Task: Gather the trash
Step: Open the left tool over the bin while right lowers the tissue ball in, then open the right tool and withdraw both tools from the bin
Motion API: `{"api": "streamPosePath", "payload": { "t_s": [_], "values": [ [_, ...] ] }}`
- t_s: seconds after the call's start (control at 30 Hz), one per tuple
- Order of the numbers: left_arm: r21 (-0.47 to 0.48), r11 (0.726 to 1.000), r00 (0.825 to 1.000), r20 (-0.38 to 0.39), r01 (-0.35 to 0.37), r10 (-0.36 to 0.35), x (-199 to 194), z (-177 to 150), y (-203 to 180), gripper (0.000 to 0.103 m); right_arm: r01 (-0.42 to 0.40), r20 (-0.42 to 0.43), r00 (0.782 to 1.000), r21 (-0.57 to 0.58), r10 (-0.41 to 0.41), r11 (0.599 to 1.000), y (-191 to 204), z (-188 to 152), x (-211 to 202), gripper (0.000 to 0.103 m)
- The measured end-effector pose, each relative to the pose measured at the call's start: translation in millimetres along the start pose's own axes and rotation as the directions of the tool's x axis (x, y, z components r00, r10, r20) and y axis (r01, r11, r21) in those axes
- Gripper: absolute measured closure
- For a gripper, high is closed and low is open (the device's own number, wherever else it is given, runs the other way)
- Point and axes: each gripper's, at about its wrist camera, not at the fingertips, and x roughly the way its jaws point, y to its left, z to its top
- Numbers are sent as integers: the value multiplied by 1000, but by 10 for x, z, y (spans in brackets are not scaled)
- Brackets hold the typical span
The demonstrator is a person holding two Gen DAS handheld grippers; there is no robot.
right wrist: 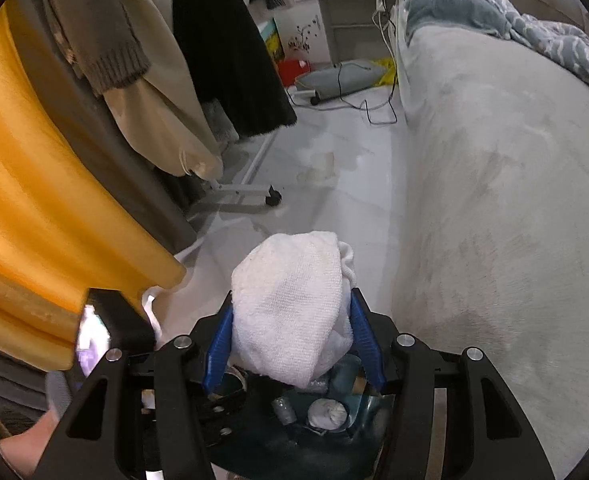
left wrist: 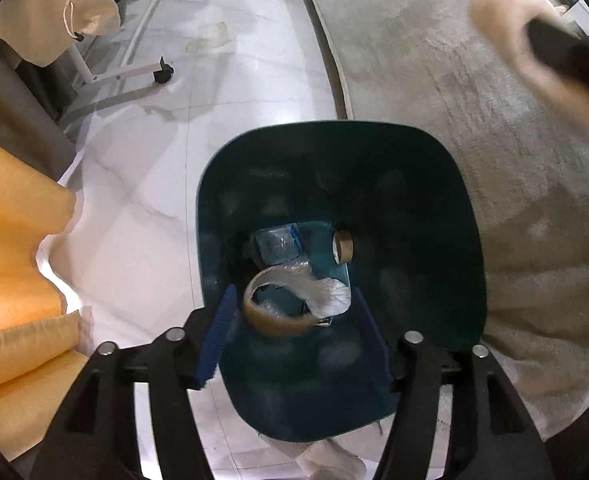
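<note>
The left tongs (left wrist: 294,336) hang spread over the open mouth of a dark teal bin (left wrist: 446,240), pointing steeply down, their two blue pads (left wrist: 218,336) clear of everything. A tan curled strip (left wrist: 270,320) sits between them; whether it has landed on the heap below cannot be told.

The bin stands on the pale tiled floor (left wrist: 154,200), its right rim against the edge of a grey-white bed (left wrist: 494,120), its left side facing open tile. Orange fabric (left wrist: 10,240) crowds the far left, and one white rack leg (left wrist: 134,76) with a castor lies across the floor farther off.

Inside the bin: one clear plastic bottle (left wrist: 280,244), one cardboard tube (left wrist: 344,246), one crumpled white wad (left wrist: 330,298).

The right tongs (right wrist: 292,344) pinch one folded white cloth (right wrist: 290,300), both pads pressed into its sides. The cloth hangs above the bin (right wrist: 254,452), which shows just under the pads. Floor ahead is open between hanging clothes (right wrist: 154,80) and the bed (right wrist: 494,200).
</note>
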Motion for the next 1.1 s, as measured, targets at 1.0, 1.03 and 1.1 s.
{"api": "streamPosePath", "payload": {
  "t_s": [1.0,1.03,1.1],
  "values": [
    [-28,1000,872,489,-6,19,-1599,-210,36,49,66,-358,928,-120,-105,991,174,-581,1051,48],
    [-35,999,859,512,-7,24,-1681,-248,-6,49,74,-360,926,-125,-114,989,173,-597,1043,48],
    [-33,999,837,546,-22,36,-1794,-329,-90,49,87,-364,922,-133,-131,987,178,-631,1038,47]
  ]
}}
